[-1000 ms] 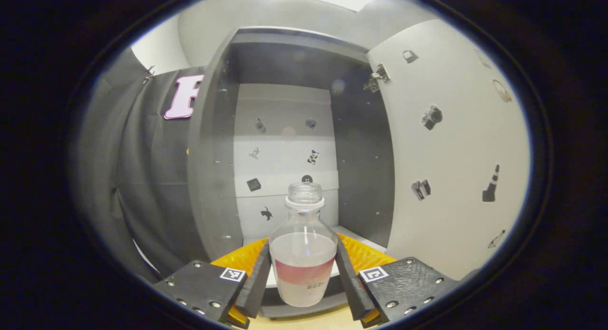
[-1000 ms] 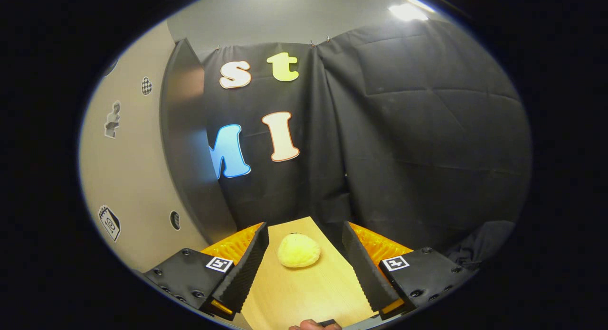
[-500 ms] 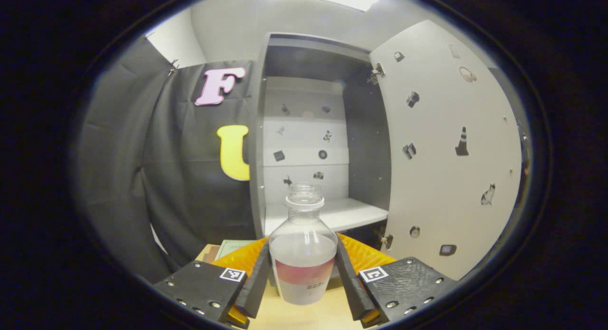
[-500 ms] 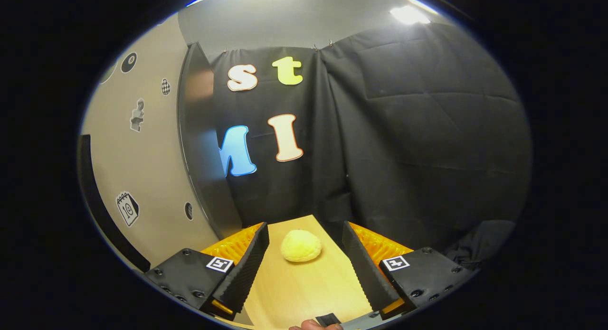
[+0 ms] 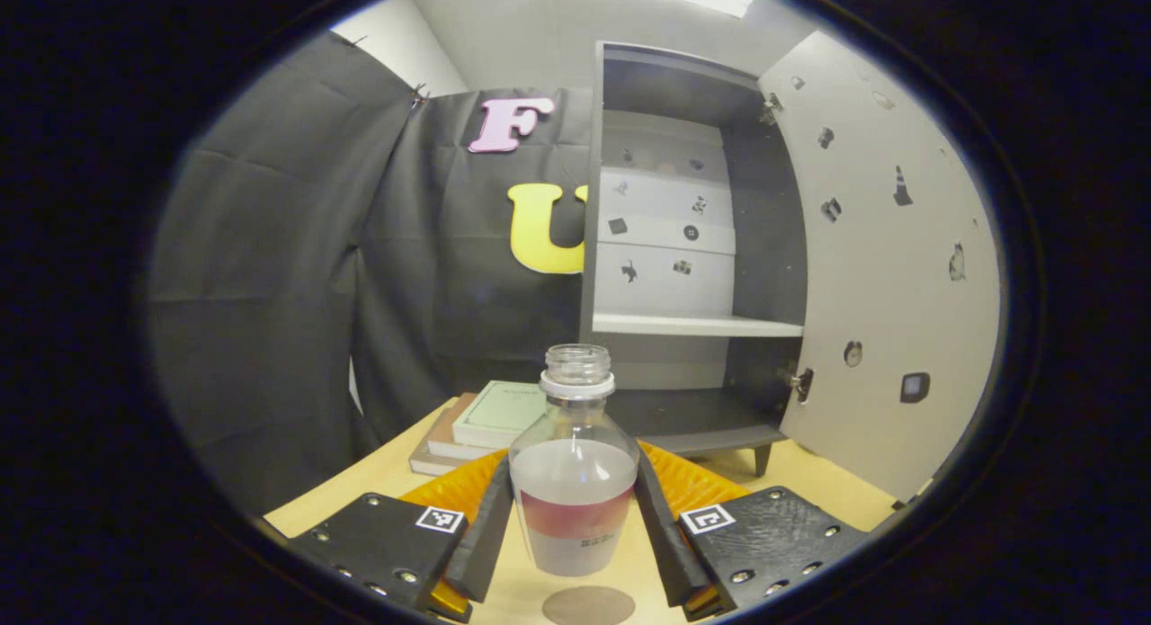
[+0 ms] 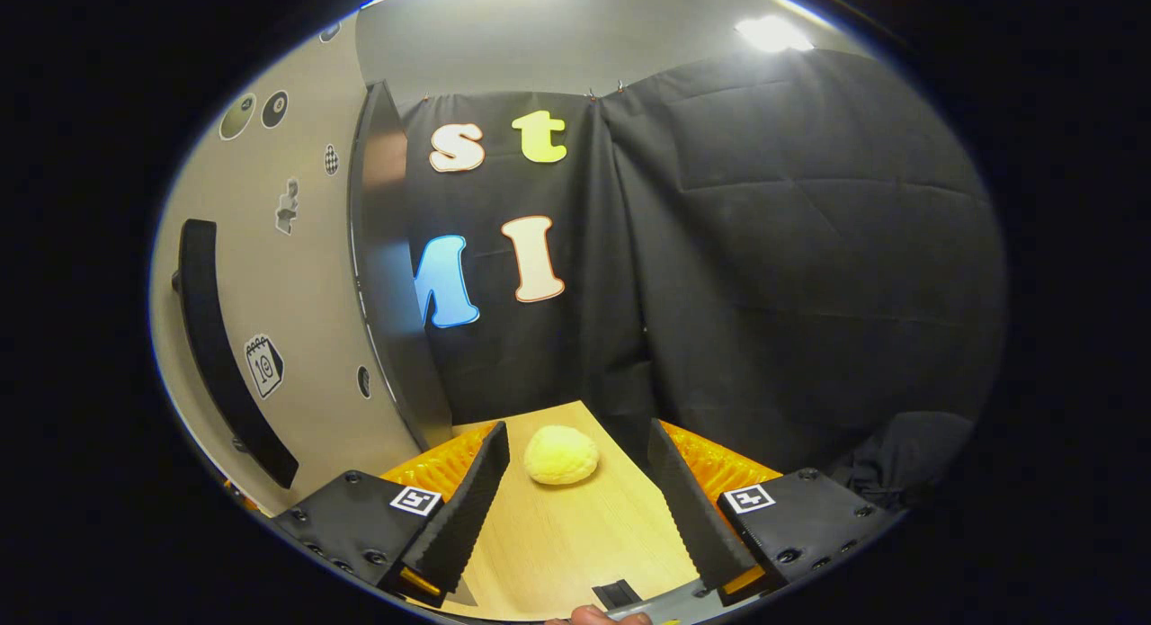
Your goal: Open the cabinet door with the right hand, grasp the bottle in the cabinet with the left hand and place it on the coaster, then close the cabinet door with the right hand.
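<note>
Pale wood worktop lies under your left claw, whose fingers clamp the bottle from both sides. It stands upright, long axis vertical, open neck up, just above the round coaster. Behind it, the cabinet has its door swung open. Your right claw is spread wide over the worktop, nothing between its fingers, a yellow ball ahead.

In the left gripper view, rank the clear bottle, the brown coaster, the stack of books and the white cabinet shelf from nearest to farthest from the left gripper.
1. Clear bottle, between the fingers.
2. Round brown coaster, just below.
3. Stack of books, behind, left.
4. White cabinet shelf, farthest, right.
</note>
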`<state>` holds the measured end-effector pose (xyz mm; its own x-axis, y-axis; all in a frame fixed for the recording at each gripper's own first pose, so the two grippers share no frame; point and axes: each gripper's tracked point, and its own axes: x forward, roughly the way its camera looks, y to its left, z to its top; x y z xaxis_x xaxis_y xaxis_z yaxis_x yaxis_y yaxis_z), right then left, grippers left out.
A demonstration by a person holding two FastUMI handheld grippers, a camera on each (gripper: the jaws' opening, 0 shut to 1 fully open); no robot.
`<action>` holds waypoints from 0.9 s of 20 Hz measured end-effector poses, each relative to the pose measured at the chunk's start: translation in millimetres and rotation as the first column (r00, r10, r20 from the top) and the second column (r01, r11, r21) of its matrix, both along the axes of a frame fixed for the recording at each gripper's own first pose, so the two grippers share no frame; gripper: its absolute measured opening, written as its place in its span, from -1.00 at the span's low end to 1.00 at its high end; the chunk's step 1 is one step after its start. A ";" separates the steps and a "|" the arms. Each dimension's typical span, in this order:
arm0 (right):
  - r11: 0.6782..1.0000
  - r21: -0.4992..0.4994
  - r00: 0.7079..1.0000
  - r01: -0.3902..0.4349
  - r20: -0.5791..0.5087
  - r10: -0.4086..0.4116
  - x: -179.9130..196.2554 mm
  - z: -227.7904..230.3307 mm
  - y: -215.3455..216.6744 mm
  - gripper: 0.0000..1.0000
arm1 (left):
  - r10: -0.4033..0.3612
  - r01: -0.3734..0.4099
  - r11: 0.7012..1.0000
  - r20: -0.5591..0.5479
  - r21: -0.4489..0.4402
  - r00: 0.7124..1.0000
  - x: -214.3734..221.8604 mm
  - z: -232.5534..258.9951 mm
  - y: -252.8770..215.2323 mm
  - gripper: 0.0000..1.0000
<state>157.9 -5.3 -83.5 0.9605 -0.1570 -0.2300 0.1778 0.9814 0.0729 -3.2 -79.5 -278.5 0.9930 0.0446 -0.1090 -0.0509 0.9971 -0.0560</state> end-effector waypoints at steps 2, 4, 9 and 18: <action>1.000 -0.001 1.000 -0.002 -0.009 0.002 -6.3 -3.2 2.0 0.96 | 0.004 -0.005 1.000 -0.027 -0.009 1.000 -5.8 -27.3 -3.9 0.45; 1.000 -0.016 0.999 0.001 -0.033 -0.001 -12.7 -10.0 -1.6 0.96 | 0.008 -0.008 1.000 -0.046 -0.008 0.999 -11.0 -49.5 -7.4 0.41; 1.000 -0.021 0.998 0.015 -0.068 -0.016 -21.9 -20.0 -10.4 0.96 | -0.009 0.005 0.999 -0.082 -0.049 0.997 -19.9 -89.0 -17.8 0.41; 0.998 -0.063 0.998 -0.016 -0.059 0.012 -10.3 -10.1 -10.5 0.96 | -0.021 0.021 1.000 -0.107 -0.003 0.994 -15.6 -118.2 -36.3 0.46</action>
